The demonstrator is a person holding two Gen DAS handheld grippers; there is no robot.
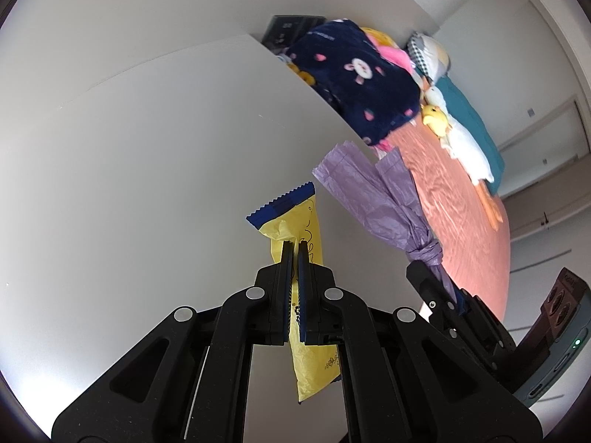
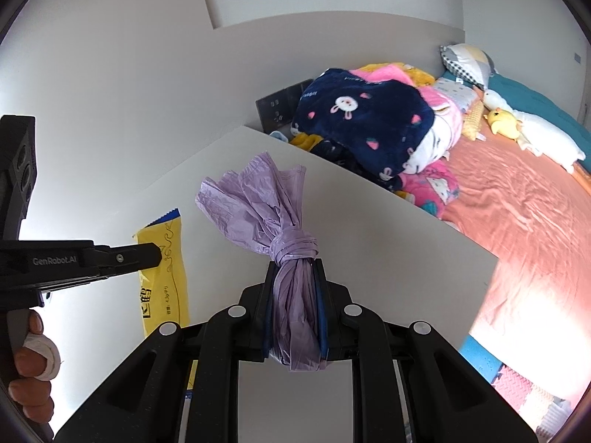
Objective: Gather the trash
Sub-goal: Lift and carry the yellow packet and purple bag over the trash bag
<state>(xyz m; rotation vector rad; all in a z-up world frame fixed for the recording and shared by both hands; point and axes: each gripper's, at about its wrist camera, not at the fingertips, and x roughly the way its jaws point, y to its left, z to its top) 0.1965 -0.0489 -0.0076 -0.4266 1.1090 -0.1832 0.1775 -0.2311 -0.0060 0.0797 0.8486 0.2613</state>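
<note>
Left wrist view: the left gripper [image 1: 294,249] is clamped on a crinkled yellow wrapper [image 1: 295,229] with a blue serrated end, held up against the white wall [image 1: 147,129].

Right wrist view: the right gripper [image 2: 294,267] squeezes a knotted, wrinkled purple bag [image 2: 284,221] just below its knot, above the pale board [image 2: 388,229].

Both grippers are up against the white panel [image 2: 369,229], side by side and close, little gap between the yellow wrapper [image 1: 295,229] and the knotted purple bag [image 2: 291,251]. Leftward along the panel it's bare. Past the panel's far edge, piled blankets [image 2: 369,125] block the bed's head; the orange sheet [image 2: 517,214] beyond lies open.
</note>
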